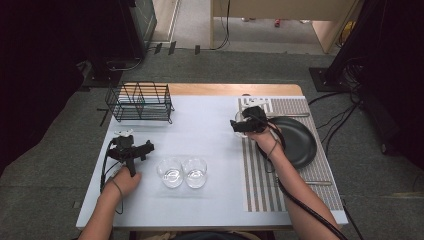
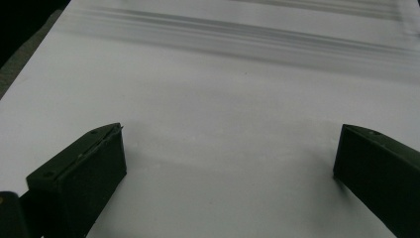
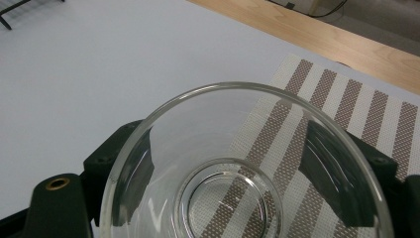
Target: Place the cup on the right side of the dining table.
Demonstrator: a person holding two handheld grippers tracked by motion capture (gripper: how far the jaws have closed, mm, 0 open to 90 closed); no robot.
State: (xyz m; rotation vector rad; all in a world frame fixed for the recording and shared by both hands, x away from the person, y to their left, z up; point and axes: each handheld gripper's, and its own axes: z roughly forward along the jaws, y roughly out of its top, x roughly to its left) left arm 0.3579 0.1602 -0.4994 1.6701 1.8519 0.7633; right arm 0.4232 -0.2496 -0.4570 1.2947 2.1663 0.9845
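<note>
My right gripper (image 1: 246, 123) hovers at the far left corner of the striped placemat (image 1: 260, 185), shut on a clear glass (image 3: 233, 94). In the right gripper view its black jaws press the glass wall from both sides, and the placemat (image 3: 346, 99) shows through the glass base. Two more clear glasses (image 1: 170, 172) (image 1: 195, 172) stand side by side at the table's front middle. At the left of the table my left gripper (image 1: 132, 146) is held low in the person's left hand. Its jaws stand wide apart (image 2: 230, 153) over bare white tabletop, with nothing between them.
A black wire rack (image 1: 140, 101) stands at the back left. A dark plate (image 1: 297, 142) lies on the placemat just right of my right gripper. Thin utensils (image 1: 320, 182) lie on the placemat near the plate. A wooden strip (image 3: 322, 34) borders the table's far edge.
</note>
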